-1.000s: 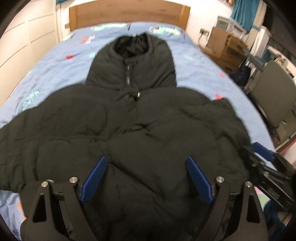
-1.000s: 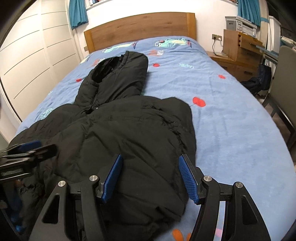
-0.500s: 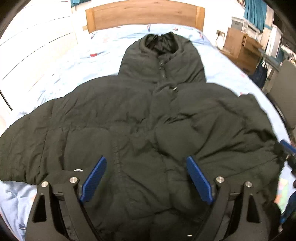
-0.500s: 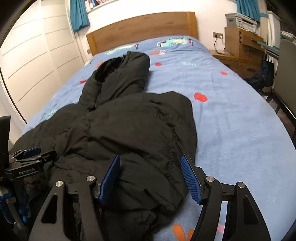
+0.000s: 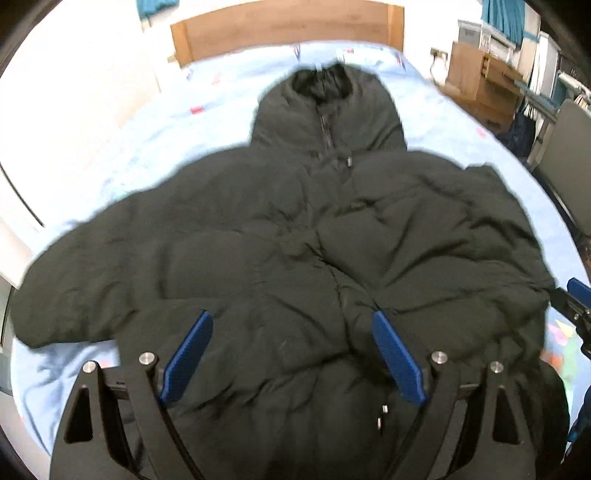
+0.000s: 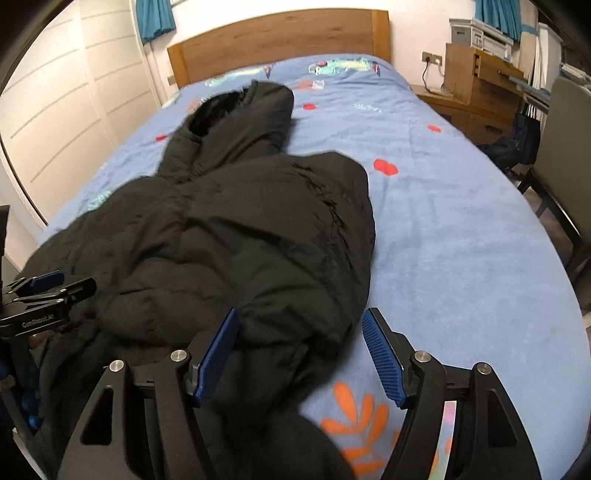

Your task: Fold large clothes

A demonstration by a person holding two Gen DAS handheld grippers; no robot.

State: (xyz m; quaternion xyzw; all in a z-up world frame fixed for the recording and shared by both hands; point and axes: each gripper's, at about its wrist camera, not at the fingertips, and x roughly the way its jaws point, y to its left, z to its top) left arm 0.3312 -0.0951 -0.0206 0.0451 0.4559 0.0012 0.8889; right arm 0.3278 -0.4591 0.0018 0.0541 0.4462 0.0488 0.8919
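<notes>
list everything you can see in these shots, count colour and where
jacket: 1, black, hooded, spread on the bed, hood toward the headboard
bed sheet: 1, blue with red and orange prints, under the jacket
headboard: 1, wood, far end of bed
wardrobe: 1, cream, beside the bed
cabinet: 1, wood, far corner
chair: 1, grey, frame edge
curtains: 2, teal, top
left gripper: black with blue pads, open over the jacket
right gripper: same, open, jacket hem between its pads
</notes>
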